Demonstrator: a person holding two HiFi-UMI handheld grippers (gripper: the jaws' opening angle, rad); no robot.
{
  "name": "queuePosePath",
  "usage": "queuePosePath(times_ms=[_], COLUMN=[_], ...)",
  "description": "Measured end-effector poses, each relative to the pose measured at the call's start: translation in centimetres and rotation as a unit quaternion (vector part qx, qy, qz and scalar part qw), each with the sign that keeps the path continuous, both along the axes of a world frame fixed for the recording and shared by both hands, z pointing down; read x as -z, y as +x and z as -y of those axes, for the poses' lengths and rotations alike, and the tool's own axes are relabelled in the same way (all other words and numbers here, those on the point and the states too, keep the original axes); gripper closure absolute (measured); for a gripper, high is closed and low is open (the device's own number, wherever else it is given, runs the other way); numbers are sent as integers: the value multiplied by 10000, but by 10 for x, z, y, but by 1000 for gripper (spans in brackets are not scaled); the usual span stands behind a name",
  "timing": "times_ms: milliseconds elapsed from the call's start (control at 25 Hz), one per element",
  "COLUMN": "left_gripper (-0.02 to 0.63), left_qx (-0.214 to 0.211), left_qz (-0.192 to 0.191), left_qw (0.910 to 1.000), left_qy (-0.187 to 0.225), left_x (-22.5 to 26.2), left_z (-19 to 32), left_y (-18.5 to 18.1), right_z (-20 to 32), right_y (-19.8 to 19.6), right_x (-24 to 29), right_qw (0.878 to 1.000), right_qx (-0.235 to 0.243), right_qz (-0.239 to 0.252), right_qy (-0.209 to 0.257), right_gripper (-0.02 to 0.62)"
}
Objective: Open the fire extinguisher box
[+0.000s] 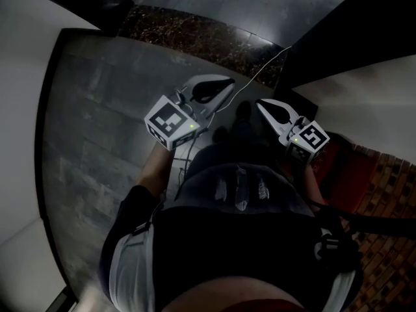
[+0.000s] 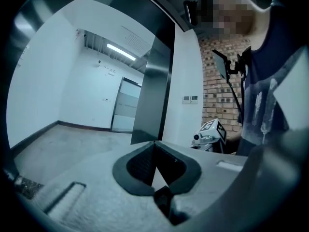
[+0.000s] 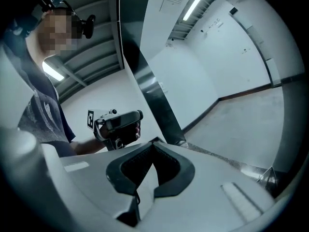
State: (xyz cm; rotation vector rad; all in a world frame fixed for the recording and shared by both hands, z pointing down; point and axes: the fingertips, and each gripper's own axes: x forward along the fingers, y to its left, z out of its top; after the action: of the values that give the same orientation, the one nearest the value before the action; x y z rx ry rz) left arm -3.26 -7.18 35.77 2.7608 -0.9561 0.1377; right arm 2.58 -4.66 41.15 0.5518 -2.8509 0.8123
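Observation:
My left gripper [image 1: 227, 83] is held out over the dark floor in the head view, jaws shut and empty. In its own view the left gripper [image 2: 154, 143] shows both tips meeting, with nothing between them. My right gripper [image 1: 260, 104] hangs beside it, a little nearer to my body. Seen in its own view, the right gripper [image 3: 154, 142] is also shut on nothing. Each gripper view catches the other gripper off to the side. A red surface [image 1: 341, 174] shows by the brick wall at the right; I cannot tell whether it is the fire extinguisher box.
Grey tiled floor [image 1: 97, 135] lies below, with a dark speckled stone strip [image 1: 188, 38] farther on. White walls stand left and right. A brick wall [image 2: 217, 86] and a steel column [image 2: 152, 95] are ahead. A thin white cable [image 1: 260, 73] crosses the floor.

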Motion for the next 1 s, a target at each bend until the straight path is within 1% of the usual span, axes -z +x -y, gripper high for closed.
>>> queuePosePath(times_ms=[80,200,320,440,560,640,720,800,880,1000], left_gripper=[607,607,607,607,607,607,606,606,606,606], left_qx=[48,153,263,358,515,610,691,766,772,766], left_qz=[133,451,723,1005,950,909,913,997,1081,990], left_qw=[9999,9986,9966,9938,9939,9939,9934,9920,9910,9921], left_qy=[68,209,282,315,239,149,114,148,183,114], left_x=[1,6,11,16,19,17,14,13,13,7], left_z=[19,56,97,125,151,161,168,180,193,216], left_y=[-2,1,15,24,25,25,24,22,18,3], right_z=[21,56,96,129,164,178,185,194,201,216], right_y=[-9,-16,-8,3,14,18,22,24,22,11], right_x=[-1,1,6,9,8,10,10,6,3,1], right_qw=[9998,9987,9971,9954,9952,9952,9950,9950,9951,9953], right_qx=[155,393,545,651,713,700,682,659,670,689], right_qz=[124,314,525,693,642,637,708,738,728,675], right_qy=[31,92,110,116,191,267,194,109,49,9], right_gripper=[594,594,594,594,594,594,594,594,594,594])
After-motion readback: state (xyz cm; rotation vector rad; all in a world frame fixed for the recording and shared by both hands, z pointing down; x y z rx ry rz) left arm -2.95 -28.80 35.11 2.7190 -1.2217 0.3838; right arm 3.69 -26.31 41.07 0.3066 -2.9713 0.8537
